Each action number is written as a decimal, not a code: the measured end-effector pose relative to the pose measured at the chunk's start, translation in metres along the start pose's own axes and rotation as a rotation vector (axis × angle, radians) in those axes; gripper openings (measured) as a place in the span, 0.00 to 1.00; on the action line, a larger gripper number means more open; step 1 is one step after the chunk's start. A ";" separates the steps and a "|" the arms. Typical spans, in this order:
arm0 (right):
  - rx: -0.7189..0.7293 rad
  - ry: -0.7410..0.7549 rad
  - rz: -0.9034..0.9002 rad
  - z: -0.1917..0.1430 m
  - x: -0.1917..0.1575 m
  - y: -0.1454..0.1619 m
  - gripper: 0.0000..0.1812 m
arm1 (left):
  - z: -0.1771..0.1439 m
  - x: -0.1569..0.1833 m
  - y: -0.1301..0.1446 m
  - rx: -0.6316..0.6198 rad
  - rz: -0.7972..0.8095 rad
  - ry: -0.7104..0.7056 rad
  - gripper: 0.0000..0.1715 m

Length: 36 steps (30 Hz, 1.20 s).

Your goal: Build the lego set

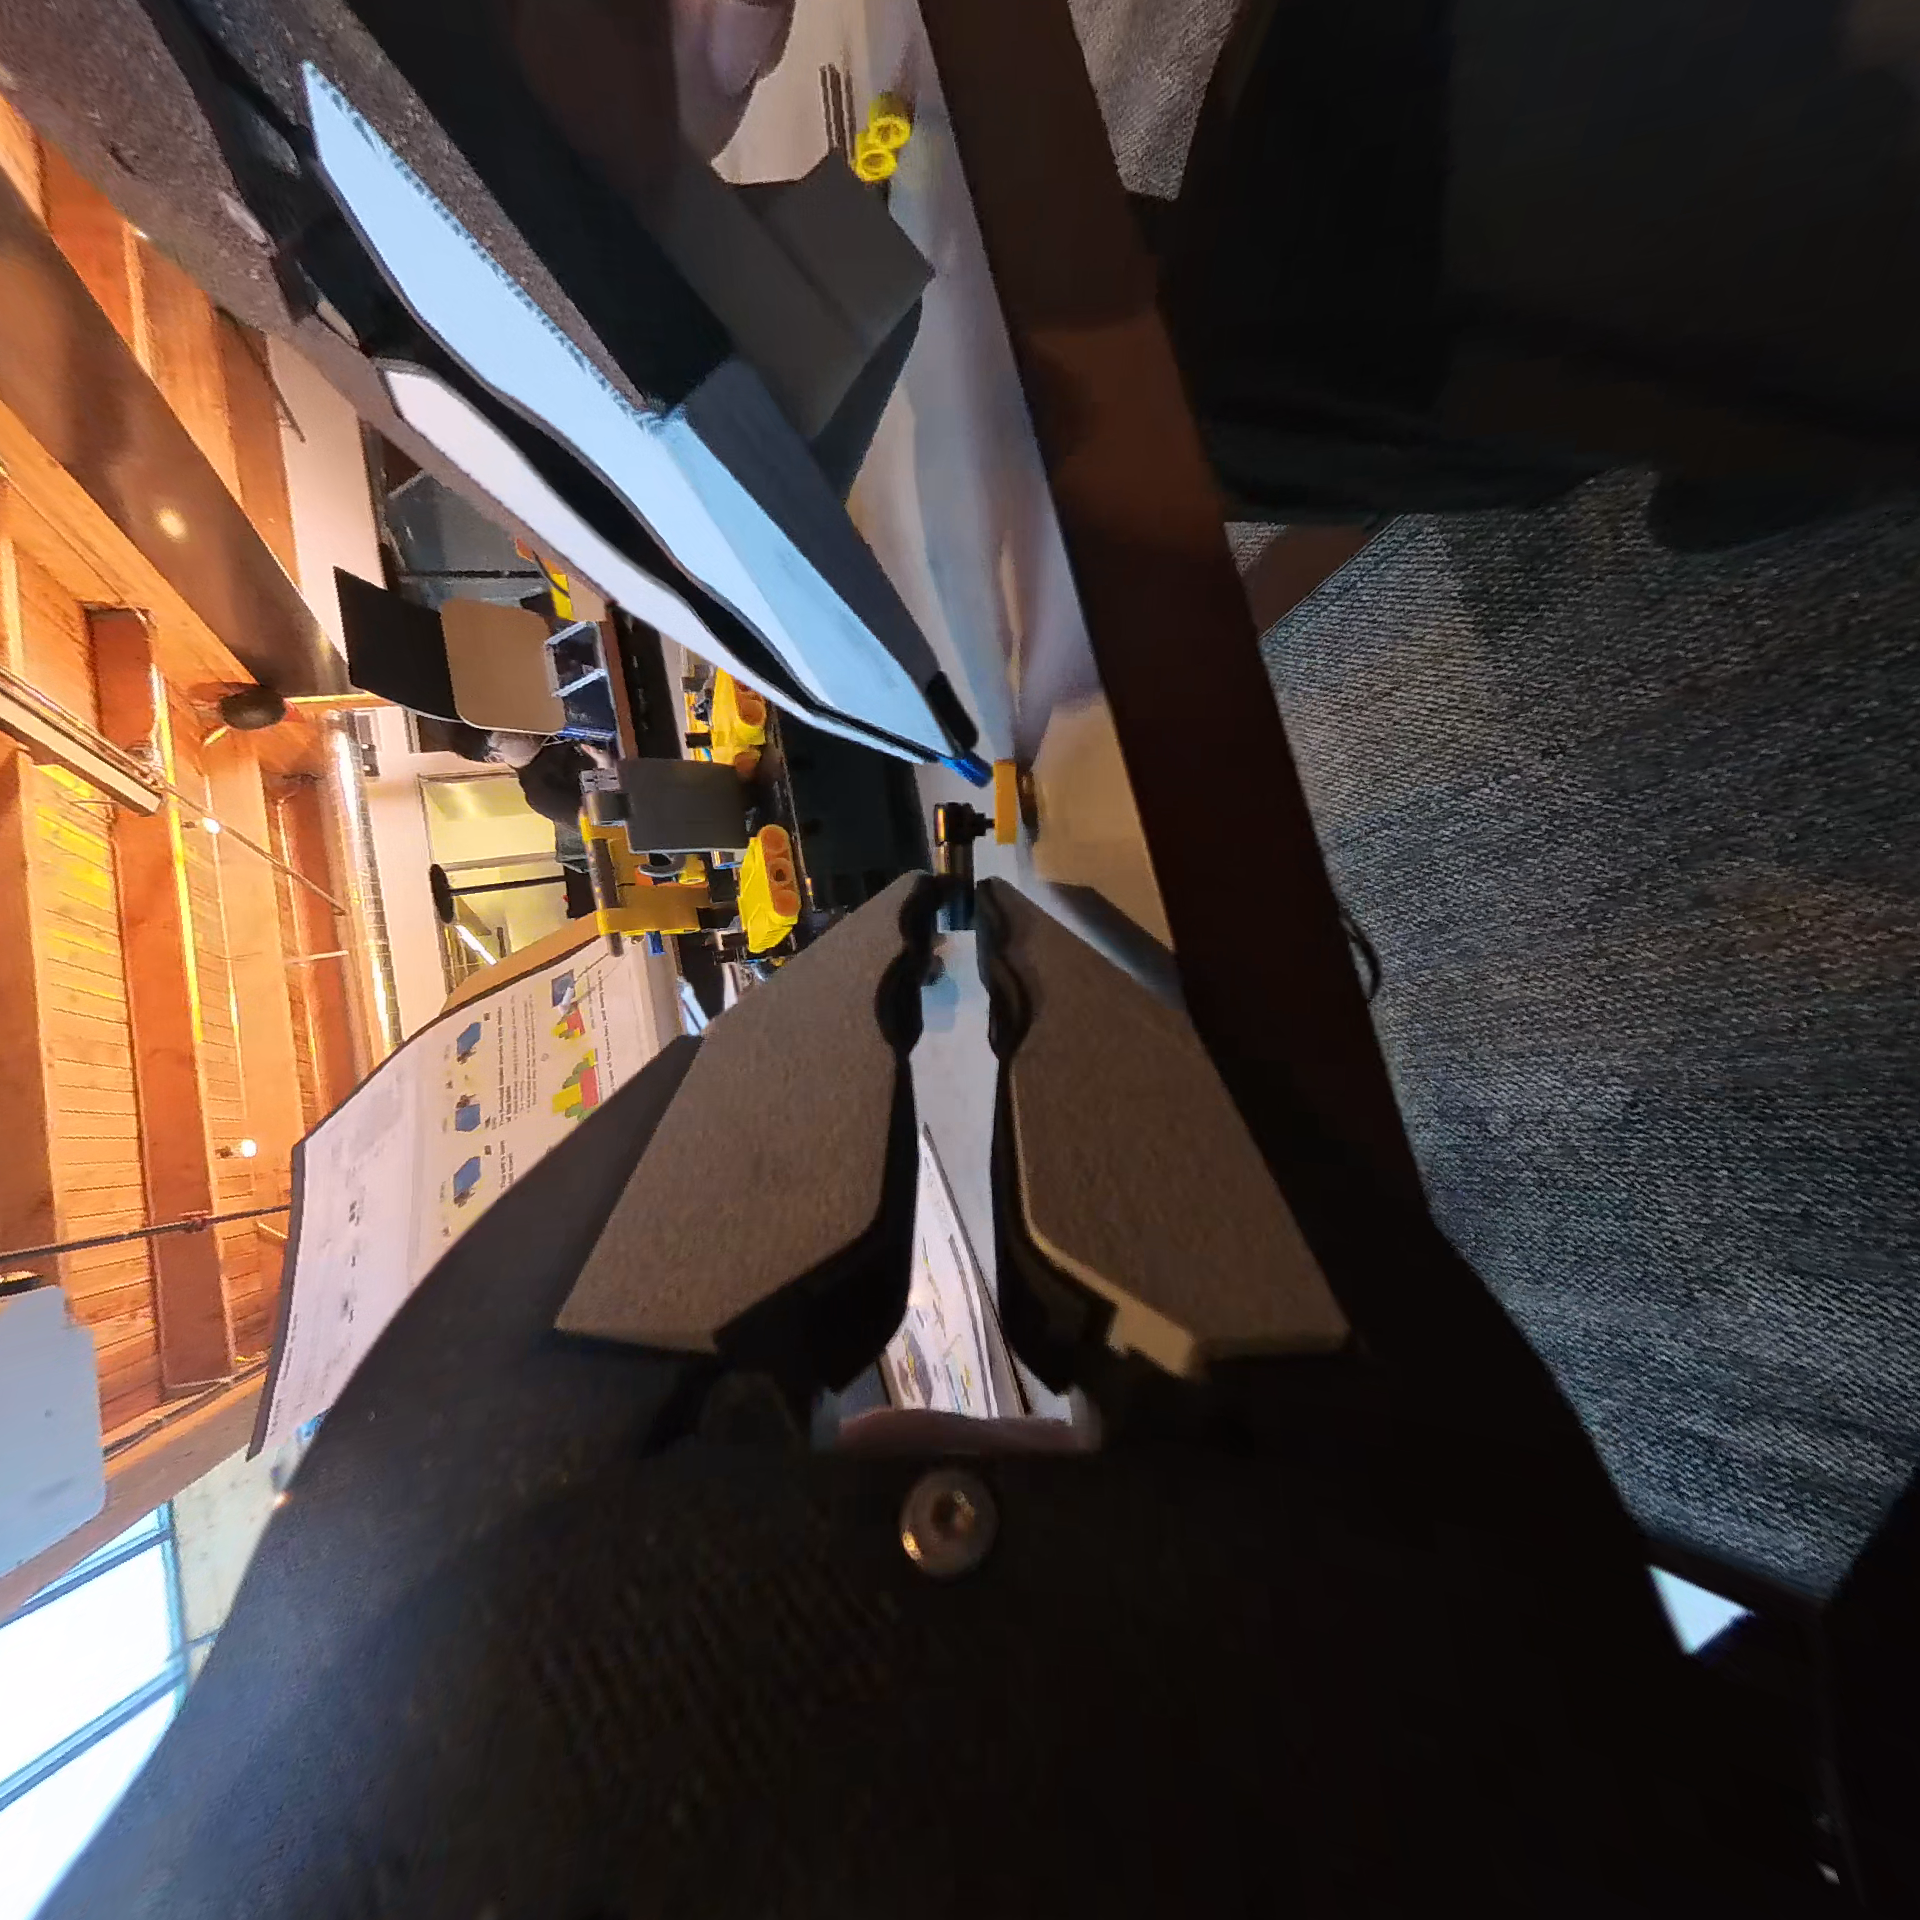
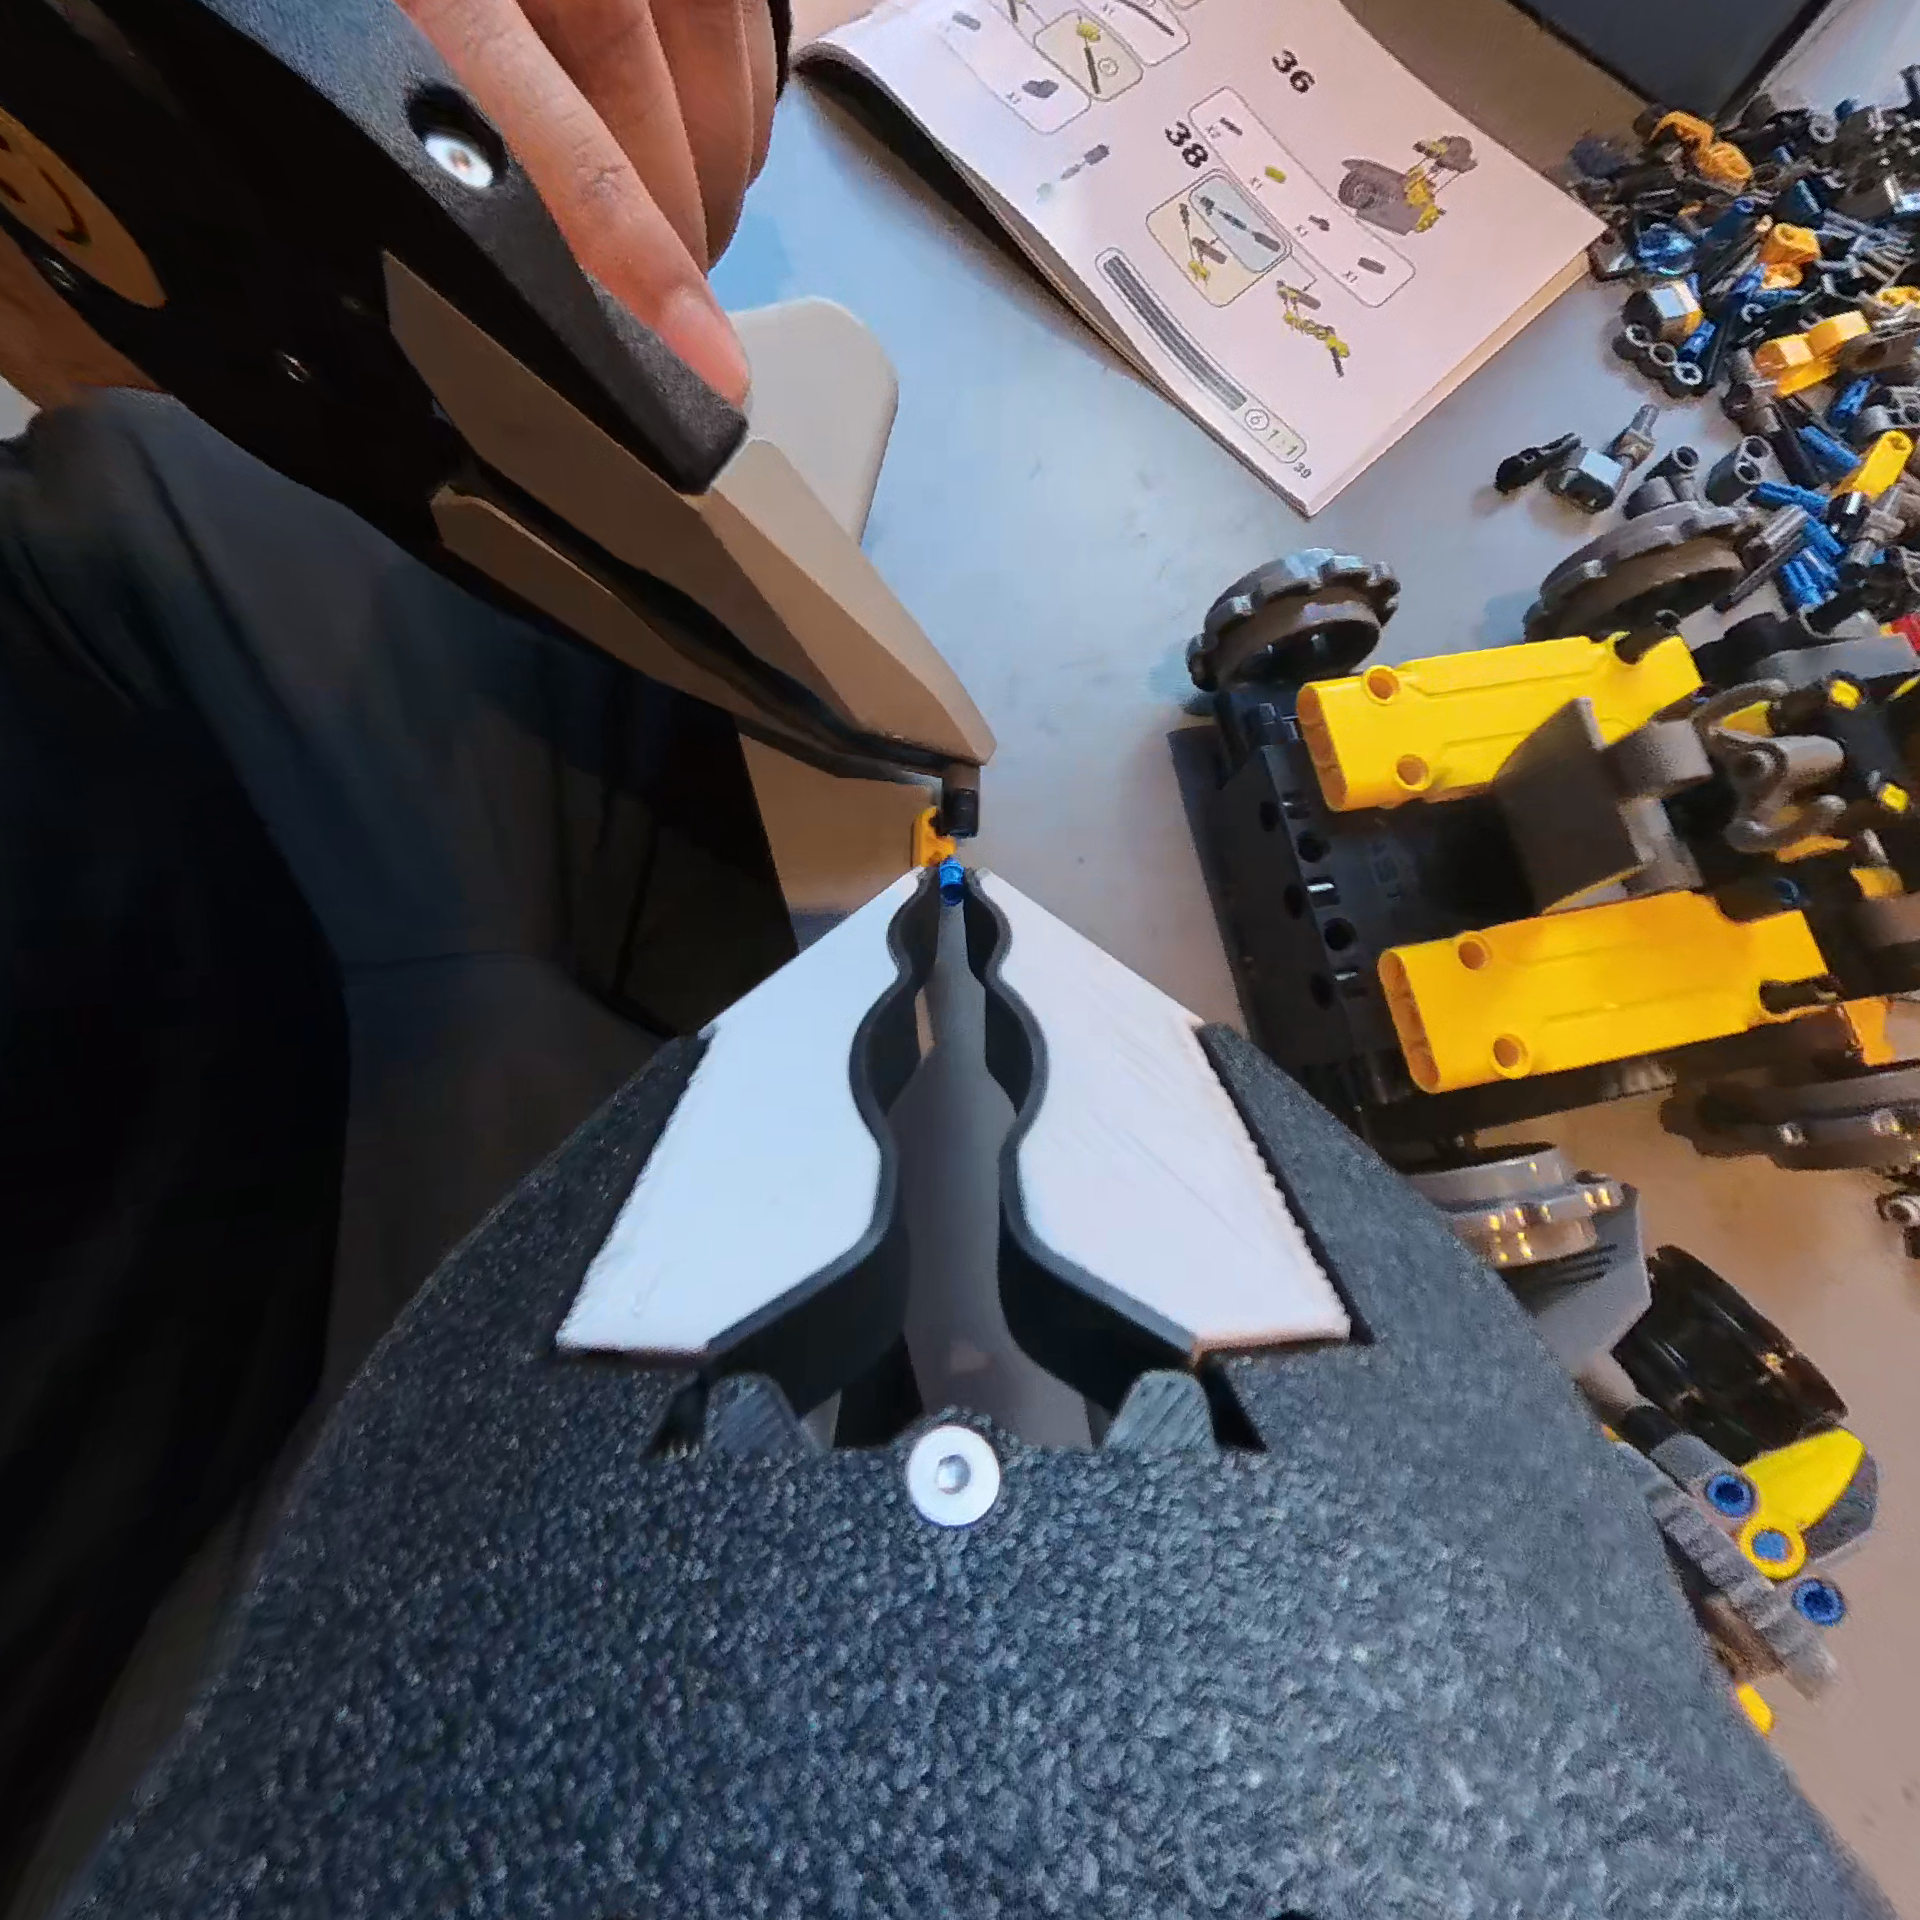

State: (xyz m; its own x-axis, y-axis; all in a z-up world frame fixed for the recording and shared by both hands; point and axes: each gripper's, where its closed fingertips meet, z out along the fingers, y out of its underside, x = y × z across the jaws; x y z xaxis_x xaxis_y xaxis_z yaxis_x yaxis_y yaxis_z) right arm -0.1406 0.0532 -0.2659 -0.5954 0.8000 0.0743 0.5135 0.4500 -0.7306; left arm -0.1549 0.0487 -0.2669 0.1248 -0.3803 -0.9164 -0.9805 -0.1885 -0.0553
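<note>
Right gripper (image 2: 948,883), center of the right wrist view, is pinching a blue pin (image 2: 949,875) at its tips, jaws narrow and closed on it. Left gripper (image 2: 961,784) is coming in from upper left of that view, a hand (image 2: 613,177) wrapping its body, jaws nearly together and gripping a small black piece (image 2: 964,808) with a yellow-orange piece (image 2: 928,831) attached. Pin tip is sitting just beside that yellow-orange piece, touching or almost; contact is too small to confirm. In the left wrist view, left gripper (image 1: 951,899) is showing at center with the black piece (image 1: 954,842) between its tips and the other gripper's tips (image 1: 951,743) meeting it from upper left. Both grippers are hovering over the desk (image 2: 1039,499) near its edge. Judging from the pose, the pin is being lined up with the held assembly, and fine alignment would matter for any push. Counts in the right wrist view: one open booklet (image 2: 1247,208) at top, one yellow and black vehicle model (image 2: 1558,883) at right, one loose dark gear wheel (image 2: 1288,623) beside it, one pile of small parts (image 2: 1766,260) in the upper right, too many to count. One blue pin, one black piece and one yellow-orange piece at the tips.
</note>
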 end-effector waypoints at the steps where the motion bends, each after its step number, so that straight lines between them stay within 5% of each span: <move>1: 0.001 0.000 -0.005 0.000 -0.001 -0.001 0.02 | 0.000 0.001 0.001 -0.006 0.002 0.000 0.03; 18: 0.100 -0.002 0.171 -0.001 0.006 -0.018 0.02 | -0.004 0.003 0.006 -0.023 0.056 -0.083 0.03; 36: 0.093 0.025 0.142 0.006 -0.004 -0.020 0.02 | -0.004 0.001 0.016 -0.066 0.047 -0.090 0.04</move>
State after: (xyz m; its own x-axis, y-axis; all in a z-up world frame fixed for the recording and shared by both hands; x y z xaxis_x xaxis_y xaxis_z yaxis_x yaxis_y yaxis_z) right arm -0.1522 0.0386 -0.2551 -0.5045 0.8632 -0.0182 0.5313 0.2937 -0.7947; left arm -0.1698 0.0418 -0.2673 0.0621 -0.3080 -0.9494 -0.9725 -0.2325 0.0119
